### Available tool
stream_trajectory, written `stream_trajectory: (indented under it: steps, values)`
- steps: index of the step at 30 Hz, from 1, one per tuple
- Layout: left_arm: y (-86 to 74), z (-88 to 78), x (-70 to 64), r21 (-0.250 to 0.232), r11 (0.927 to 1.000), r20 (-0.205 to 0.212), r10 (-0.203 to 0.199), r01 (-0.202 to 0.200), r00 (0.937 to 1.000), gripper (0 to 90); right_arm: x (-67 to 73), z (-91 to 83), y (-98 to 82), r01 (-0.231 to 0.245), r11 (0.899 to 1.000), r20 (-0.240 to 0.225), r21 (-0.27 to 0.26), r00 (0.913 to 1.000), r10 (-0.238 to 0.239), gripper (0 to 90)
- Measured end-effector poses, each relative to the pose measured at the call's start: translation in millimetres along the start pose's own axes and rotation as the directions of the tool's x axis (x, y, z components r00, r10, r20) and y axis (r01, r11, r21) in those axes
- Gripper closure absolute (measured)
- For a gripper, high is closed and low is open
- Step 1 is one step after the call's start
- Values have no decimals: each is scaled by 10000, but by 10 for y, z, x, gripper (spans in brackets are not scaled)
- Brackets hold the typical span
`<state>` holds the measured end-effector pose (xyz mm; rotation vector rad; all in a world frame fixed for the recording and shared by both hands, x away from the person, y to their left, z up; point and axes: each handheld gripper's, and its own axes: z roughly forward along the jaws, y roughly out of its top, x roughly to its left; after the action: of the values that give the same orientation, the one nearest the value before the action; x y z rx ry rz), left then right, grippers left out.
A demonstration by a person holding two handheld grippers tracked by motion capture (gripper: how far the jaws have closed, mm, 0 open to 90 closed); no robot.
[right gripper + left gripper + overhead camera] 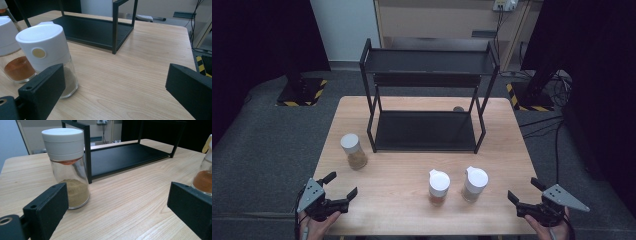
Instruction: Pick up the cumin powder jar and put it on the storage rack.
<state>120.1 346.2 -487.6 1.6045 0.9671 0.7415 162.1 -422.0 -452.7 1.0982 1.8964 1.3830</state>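
Tongs point(343, 184) wide, rack point(427, 131) behind jars point(353, 151)

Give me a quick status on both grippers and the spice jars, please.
Left gripper open, empty, near table edge. Right gripper open, empty. Three spice jars upright on table, untouched. Rack shelves bare; nothing in the way.

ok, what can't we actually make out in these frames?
- Small grey thing behind the rack, high view: a rack post partly hides it and it is too small to identify.
- Orange-spice jar, left gripper view: cut off by the right edge, base behind the jaw.
- Pale-spice jar, right gripper view: lower part behind the jaw.
- Far jar lid, right gripper view: cut off at the top-left corner.
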Motion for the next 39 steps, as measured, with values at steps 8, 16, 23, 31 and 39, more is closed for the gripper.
stream_trajectory:
  steps: [8,16,23,31,39]
  values:
    - [6,16,0,44,10000,18,-35,35,10000,26,-14,-2,-5,-70,10000,-30,39,10000,70,30]
    - [-4,6,17,19,10000,79,-85,84,9999,25,-13,-20,-11,-78,10000,-3,-36,10000,78,31]
    - [4,2,10,21,10000,61,-72,72,10000,25,-13,-13,-6,-51,10000,-14,5,10000,51,33]
    - [27,-2,-12,48,10000,71,-47,47,10000,22,-20,-19,-9,-72,10000,-50,-8,10000,72,33]
    - [102,-13,-52,72,10000,118,14,-15,9999,21,-13,-18,-1,-49,10000,-67,37,10000,49,33]
